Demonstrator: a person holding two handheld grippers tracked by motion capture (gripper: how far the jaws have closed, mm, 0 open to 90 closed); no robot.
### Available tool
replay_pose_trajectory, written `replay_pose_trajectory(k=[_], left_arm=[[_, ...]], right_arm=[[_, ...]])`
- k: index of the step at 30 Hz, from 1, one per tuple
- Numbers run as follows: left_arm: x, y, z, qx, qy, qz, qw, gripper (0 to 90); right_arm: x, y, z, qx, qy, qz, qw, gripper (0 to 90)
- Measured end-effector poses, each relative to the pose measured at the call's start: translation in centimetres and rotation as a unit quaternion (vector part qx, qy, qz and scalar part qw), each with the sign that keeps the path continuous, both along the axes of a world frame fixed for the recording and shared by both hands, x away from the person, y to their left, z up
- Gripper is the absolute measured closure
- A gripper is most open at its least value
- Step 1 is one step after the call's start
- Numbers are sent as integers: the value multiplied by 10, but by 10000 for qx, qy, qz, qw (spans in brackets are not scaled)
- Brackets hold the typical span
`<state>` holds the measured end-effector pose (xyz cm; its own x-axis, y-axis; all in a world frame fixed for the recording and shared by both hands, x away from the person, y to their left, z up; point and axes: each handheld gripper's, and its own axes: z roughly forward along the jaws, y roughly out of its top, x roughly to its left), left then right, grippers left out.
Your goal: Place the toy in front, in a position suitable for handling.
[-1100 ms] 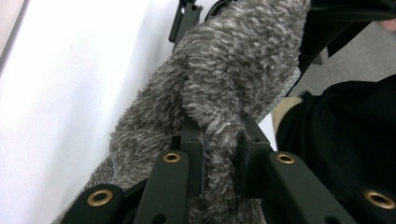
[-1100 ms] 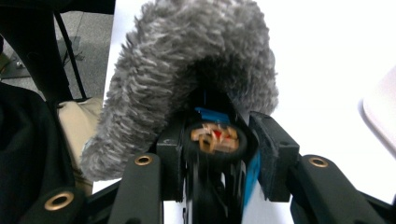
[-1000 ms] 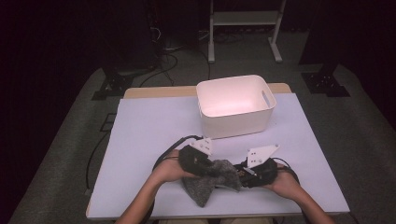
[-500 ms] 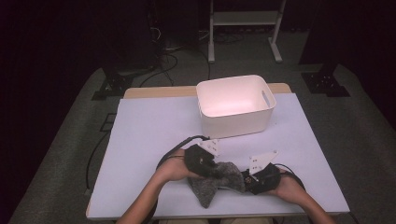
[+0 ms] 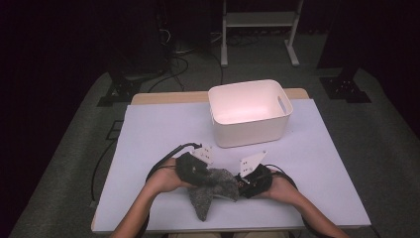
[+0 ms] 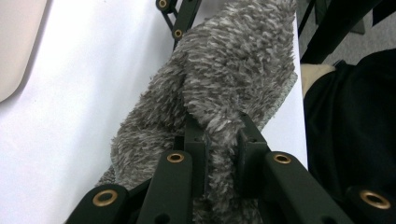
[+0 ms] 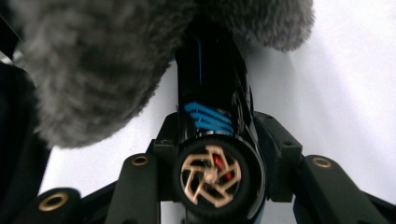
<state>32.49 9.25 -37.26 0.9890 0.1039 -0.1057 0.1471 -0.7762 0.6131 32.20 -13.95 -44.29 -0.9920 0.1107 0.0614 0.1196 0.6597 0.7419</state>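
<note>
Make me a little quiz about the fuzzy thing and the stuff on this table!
1. What do the fingers of the left gripper pinch? A) a fuzzy grey cloth B) a spoon C) a cup
2. True or false: the white bin lies tipped on its side.
3. Fill in: the wheel of the toy car has ___-coloured spokes.
Key: 1 A; 2 false, it stands upright; 3 gold.

Shaggy grey cloth (image 5: 213,191), smooth matt white plastic bin (image 5: 250,131), glossy black toy car (image 7: 212,140).
</note>
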Motion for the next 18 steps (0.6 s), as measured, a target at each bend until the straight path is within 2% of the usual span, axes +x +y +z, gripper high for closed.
replay_pose_trajectory(k=[1, 4, 7, 8, 10, 16, 18], left_arm=[[0, 0, 0, 10, -17, 6, 10000, 787], [1, -3, 2, 83, -108, 33, 9999, 785], [3, -7, 4, 143, -154, 42, 9998, 779], [3, -7, 4, 143, -154, 42, 9998, 775], [3, -8, 5, 187, -218, 51, 9996, 766], [3, -13, 11, 195, -289, 96, 9993, 706], [3, -15, 12, 158, -385, 159, 9990, 663]], right_arm=[[0, -4, 0, 35, 40, -40, 10000, 524], [-4, -18, 0, 179, 89, -214, 9996, 528], [-8, -34, 0, 260, 122, -387, 9988, 585], [-8, -34, 0, 260, 122, -387, 9988, 585], [-8, -38, -1, 277, 123, -414, 9987, 675], [-9, -37, -1, 278, 100, -421, 9987, 676], [-9, -37, -2, 296, 104, -436, 9986, 676]])
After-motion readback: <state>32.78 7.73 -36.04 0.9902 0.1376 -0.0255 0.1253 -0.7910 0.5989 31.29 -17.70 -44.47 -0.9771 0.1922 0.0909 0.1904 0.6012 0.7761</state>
